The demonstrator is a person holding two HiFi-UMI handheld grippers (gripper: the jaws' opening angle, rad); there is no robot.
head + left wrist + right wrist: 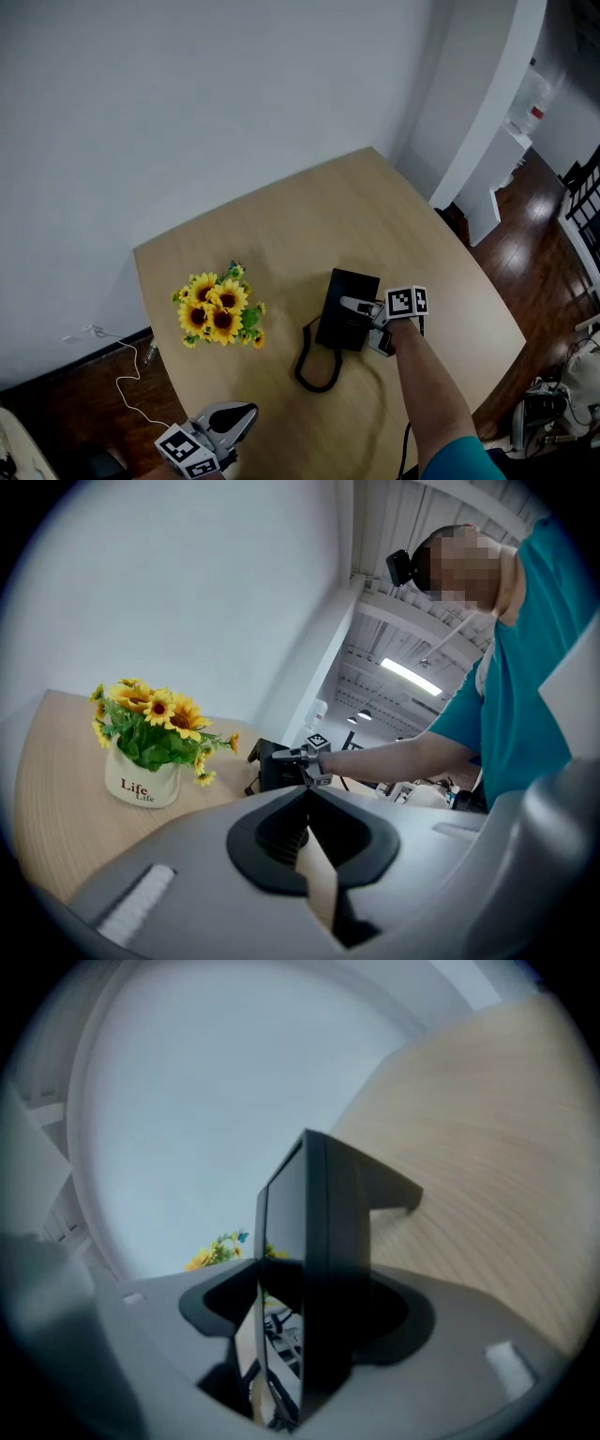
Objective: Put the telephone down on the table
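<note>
The black telephone (345, 302) appears to rest on the wooden table (281, 220), right of centre, with its coiled cord (314, 373) looping towards me. My right gripper (366, 324) is at the near end of the telephone (319, 1241), which stands between the jaws. A gap shows beside one pad, so the jaws are open around it. My left gripper (240, 418) hovers over the table's near left edge, shut with nothing in it. In the left gripper view, the telephone (275, 771) and my right gripper (302, 757) are far off to the right.
A white pot of sunflowers (217, 314) stands left of the telephone, and is also in the left gripper view (145, 747). A white wall runs behind the table. A white cable (122, 375) lies on the dark floor at the left. The table's right edge (487, 291) drops to the floor.
</note>
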